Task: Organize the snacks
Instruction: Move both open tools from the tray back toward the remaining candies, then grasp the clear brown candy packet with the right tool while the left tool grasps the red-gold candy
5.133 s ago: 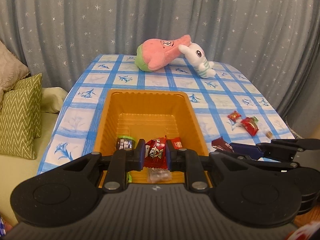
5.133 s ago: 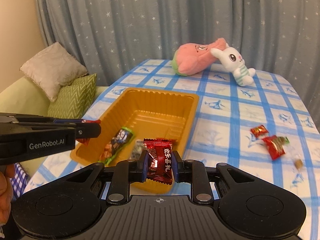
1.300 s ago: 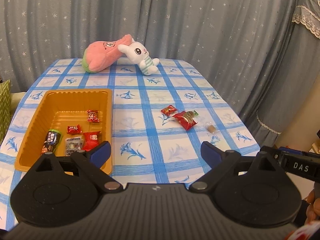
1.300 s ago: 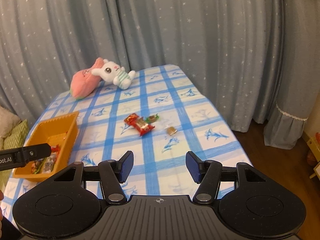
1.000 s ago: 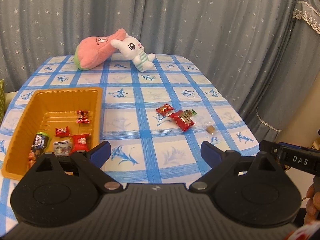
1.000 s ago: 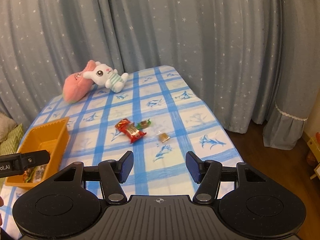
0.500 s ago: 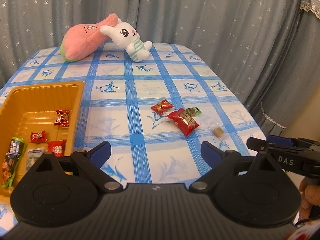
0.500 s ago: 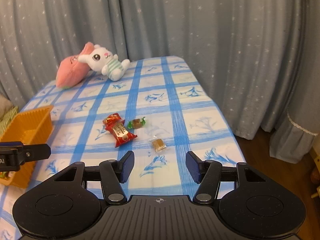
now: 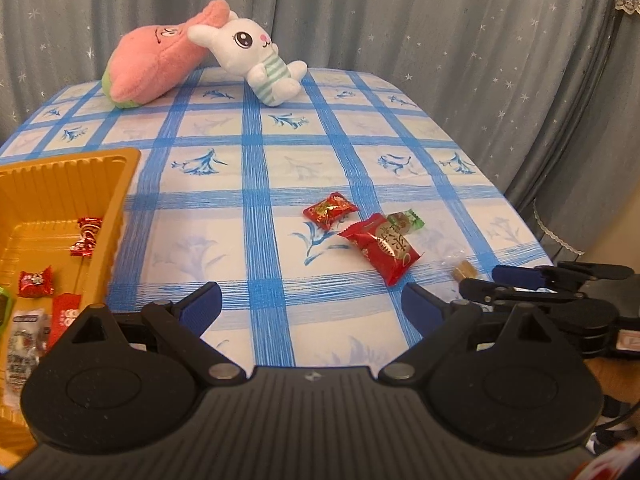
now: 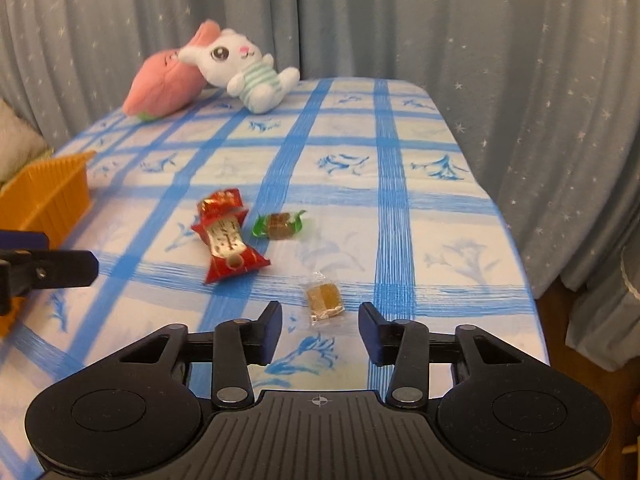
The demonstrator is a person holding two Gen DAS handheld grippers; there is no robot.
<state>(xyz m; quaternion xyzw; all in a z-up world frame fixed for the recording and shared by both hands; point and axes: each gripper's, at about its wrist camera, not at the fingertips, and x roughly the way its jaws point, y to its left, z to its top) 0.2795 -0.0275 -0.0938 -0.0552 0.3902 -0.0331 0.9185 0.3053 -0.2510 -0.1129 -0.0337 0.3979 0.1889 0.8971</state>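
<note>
Right gripper (image 10: 320,330) apart, empty, lined up on the clear-wrapped candy (image 10: 323,299) lying flat on the cloth (image 10: 400,208). Left gripper (image 9: 312,300) apart too, facing the red packet (image 9: 382,248). Likely to skid or slip out – thin wrapper, little to pinch. Tray (image 9: 116,208) cut off at left; wrapper print too small to read.

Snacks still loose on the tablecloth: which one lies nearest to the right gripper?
The small brown candy in a clear wrapper, just ahead of the open right gripper. The long red packet, the green-wrapped candy and the small red candy lie farther away.
</note>
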